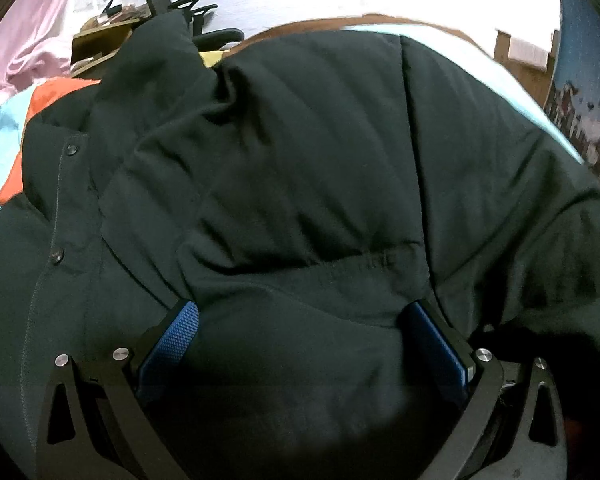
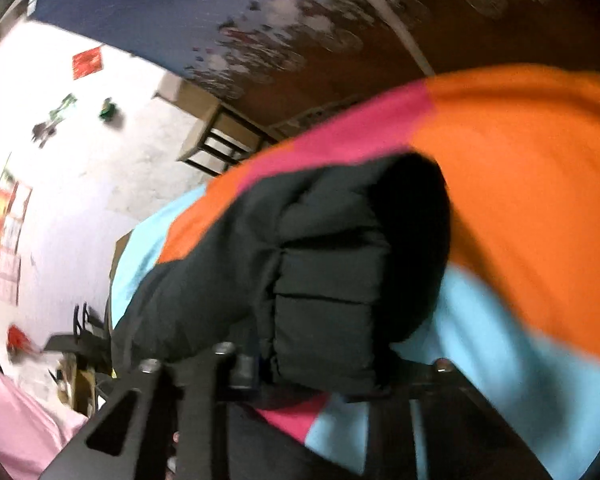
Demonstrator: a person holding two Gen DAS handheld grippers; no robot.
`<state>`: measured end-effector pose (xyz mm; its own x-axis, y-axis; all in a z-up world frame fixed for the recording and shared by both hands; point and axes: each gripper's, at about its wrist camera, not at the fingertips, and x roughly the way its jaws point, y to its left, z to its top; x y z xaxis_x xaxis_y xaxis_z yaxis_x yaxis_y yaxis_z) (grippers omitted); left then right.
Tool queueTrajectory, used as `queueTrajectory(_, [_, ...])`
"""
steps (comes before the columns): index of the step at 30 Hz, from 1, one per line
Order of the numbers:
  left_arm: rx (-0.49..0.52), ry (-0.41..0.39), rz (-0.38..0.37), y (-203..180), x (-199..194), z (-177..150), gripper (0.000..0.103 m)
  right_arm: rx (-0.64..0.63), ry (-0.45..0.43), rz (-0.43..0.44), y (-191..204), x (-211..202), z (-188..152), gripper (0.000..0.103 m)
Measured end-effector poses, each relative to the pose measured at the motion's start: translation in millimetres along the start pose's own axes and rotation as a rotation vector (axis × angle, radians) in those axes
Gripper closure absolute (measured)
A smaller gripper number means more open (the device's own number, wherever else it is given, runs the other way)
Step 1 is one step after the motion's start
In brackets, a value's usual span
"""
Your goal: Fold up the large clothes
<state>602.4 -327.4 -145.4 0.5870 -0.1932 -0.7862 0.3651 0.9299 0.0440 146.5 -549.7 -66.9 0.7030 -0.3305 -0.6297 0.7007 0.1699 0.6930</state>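
Observation:
A large black padded jacket [image 1: 300, 152] with snap buttons lies spread over a cover patterned in orange, pink and light blue [image 2: 520, 184]. My left gripper [image 1: 300, 320] has its blue-padded fingers [image 1: 172, 340] wide apart, with a thick bulge of the jacket between them. My right gripper [image 2: 328, 368] is shut on the jacket's sleeve cuff [image 2: 332, 288] and holds it lifted above the cover; its fingertips are hidden by the cuff. The right wrist view is blurred by motion.
A pink cloth [image 1: 32, 40] hangs at the far left. A black office chair [image 1: 192, 12] and a wooden desk [image 1: 100, 36] stand behind the jacket. A small wooden table [image 2: 220, 136] stands by the white wall [image 2: 80, 160].

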Motion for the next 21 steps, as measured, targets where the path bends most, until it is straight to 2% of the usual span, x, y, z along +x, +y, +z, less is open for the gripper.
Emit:
queueTrajectory(2, [0.028,0.035,0.014,-4.6,3.0,4.9,0.001,-0.096,-0.052,0.012,18.4,-9.6,16.5,0.085])
queueTrajectory(5, [-0.006,0.037,-0.025,7.6,-13.2,6.2,0.001,-0.260,-0.129,0.057,65.9,-22.9,37.1,0.085])
queueTrajectory(8, [-0.081,-0.027,-0.078,41.0,-52.5,0.4,0.001,-0.487,-0.191,0.176,132.2,-48.2,54.6,0.085])
queueTrajectory(10, [-0.103,-0.032,-0.093,65.0,-77.9,-6.9,0.001,-0.619,-0.203,0.280,175.0,-64.4,50.8,0.085])
queueTrajectory(13, [-0.104,-0.041,-0.085,104.9,-119.8,-26.9,0.001,-0.776,-0.164,0.472,236.7,-84.4,22.9,0.085])
queueTrajectory(17, [-0.099,-0.067,0.010,152.1,-169.4,-63.9,0.001,-0.943,-0.044,0.718,305.8,-96.2,-53.2,0.085])
queueTrajectory(19, [-0.137,-0.057,0.064,179.2,-188.7,-83.3,0.001,-1.029,0.039,0.796,333.1,-91.7,-98.3,0.085])
queueTrajectory(21, [-0.198,-0.042,0.107,211.0,-206.8,-100.9,0.001,-1.103,0.128,0.839,352.1,-84.5,-146.5,0.085])
